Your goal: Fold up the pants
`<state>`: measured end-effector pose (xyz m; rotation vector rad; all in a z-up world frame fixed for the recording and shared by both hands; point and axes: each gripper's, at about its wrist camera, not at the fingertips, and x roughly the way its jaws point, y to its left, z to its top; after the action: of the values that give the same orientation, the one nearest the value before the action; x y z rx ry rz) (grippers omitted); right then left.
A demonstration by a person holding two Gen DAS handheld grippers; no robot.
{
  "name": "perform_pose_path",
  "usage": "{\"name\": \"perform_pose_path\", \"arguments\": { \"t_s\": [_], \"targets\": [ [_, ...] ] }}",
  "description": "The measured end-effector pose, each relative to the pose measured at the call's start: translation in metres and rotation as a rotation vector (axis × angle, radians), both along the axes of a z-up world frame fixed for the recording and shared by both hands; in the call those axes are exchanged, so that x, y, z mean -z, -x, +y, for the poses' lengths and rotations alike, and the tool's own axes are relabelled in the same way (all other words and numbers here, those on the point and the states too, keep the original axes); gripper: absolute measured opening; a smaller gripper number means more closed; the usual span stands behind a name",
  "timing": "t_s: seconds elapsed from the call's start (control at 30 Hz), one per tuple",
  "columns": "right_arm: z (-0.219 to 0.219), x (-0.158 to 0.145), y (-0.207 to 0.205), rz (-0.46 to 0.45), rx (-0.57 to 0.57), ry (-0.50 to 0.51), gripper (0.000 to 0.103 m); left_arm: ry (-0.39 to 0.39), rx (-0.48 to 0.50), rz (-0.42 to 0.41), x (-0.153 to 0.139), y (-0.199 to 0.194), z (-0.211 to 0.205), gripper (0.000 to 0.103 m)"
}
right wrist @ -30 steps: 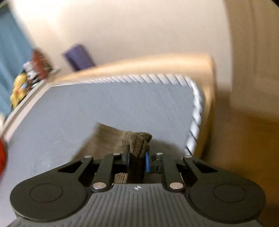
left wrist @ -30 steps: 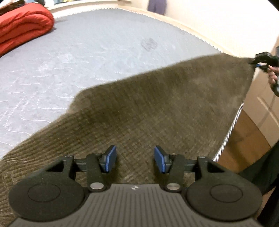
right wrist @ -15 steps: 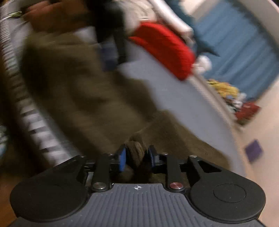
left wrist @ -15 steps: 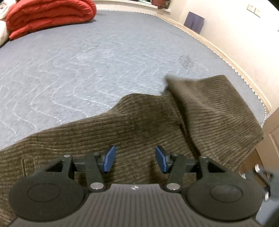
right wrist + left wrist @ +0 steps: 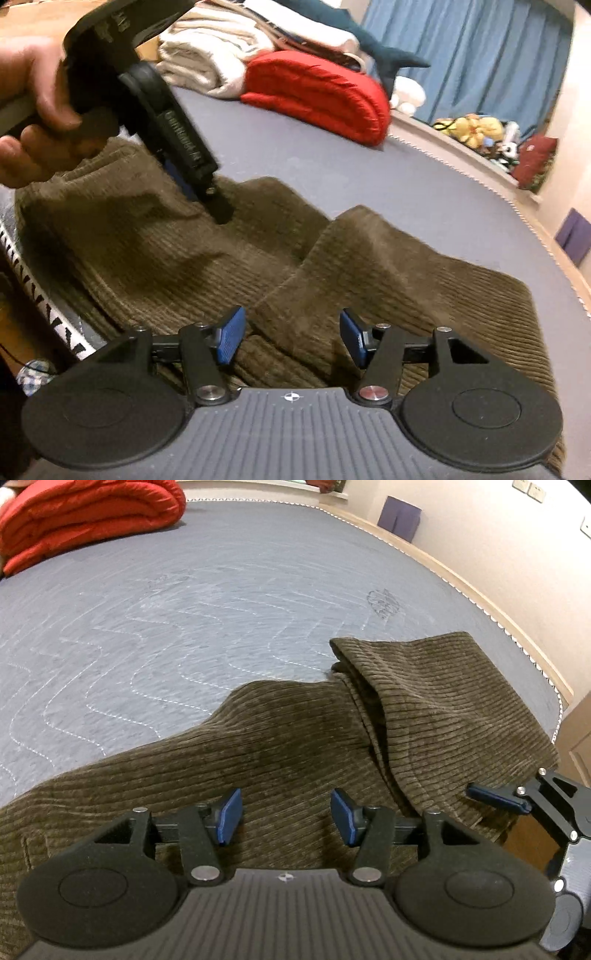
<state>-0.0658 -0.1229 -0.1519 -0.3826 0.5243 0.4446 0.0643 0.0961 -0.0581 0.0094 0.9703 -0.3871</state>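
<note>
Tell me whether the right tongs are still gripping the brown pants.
Apart. The right wrist view shows the right tongs open, blue pads spread wide with nothing clamped between them; the pants lie folded on the mattress.

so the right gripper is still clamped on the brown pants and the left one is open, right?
Not quite: the right gripper is open too, its blue pads apart above the brown pants, gripping nothing, as the right wrist view shows. The left gripper is open.

Bed [image 5: 229, 590]: grey quilted mattress. On it lie brown corduroy pants [image 5: 303, 746] and a folded red duvet [image 5: 85, 520].
</note>
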Motion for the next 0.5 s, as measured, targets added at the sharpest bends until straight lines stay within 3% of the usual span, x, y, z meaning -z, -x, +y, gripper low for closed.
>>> {"name": "perform_pose_path", "arguments": {
  "t_s": [0.07, 0.13, 0.17, 0.2, 0.3, 0.4, 0.5],
  "targets": [
    [0.006, 0.003, 0.001, -0.005, -0.034, 0.023, 0.058, -0.008, -0.002, 0.003, 0.002, 0.0, 0.0, 0.06],
    [0.016, 0.002, 0.008, -0.035, -0.074, 0.061, 0.046, -0.009, -0.005, 0.004, 0.003, 0.0, 0.001, 0.06],
    [0.018, 0.005, 0.011, -0.064, -0.089, 0.099, 0.016, -0.01, -0.007, 0.002, 0.002, 0.001, 0.003, 0.06],
    [0.022, 0.006, 0.011, -0.077, -0.1, 0.123, 0.012, -0.009, -0.01, 0.0, 0.002, 0.002, 0.005, 0.06],
    [0.015, 0.003, 0.017, -0.09, -0.133, 0.131, 0.007, -0.006, -0.018, 0.0, 0.002, 0.003, 0.01, 0.06],
    [0.0, -0.019, 0.031, -0.131, -0.118, 0.071, 0.007, 0.0, -0.024, -0.002, 0.001, 0.004, 0.014, 0.06],
    [-0.008, -0.042, 0.058, -0.251, -0.145, 0.037, 0.007, 0.009, -0.017, -0.007, -0.001, 0.004, 0.014, 0.06]
  ]
}}
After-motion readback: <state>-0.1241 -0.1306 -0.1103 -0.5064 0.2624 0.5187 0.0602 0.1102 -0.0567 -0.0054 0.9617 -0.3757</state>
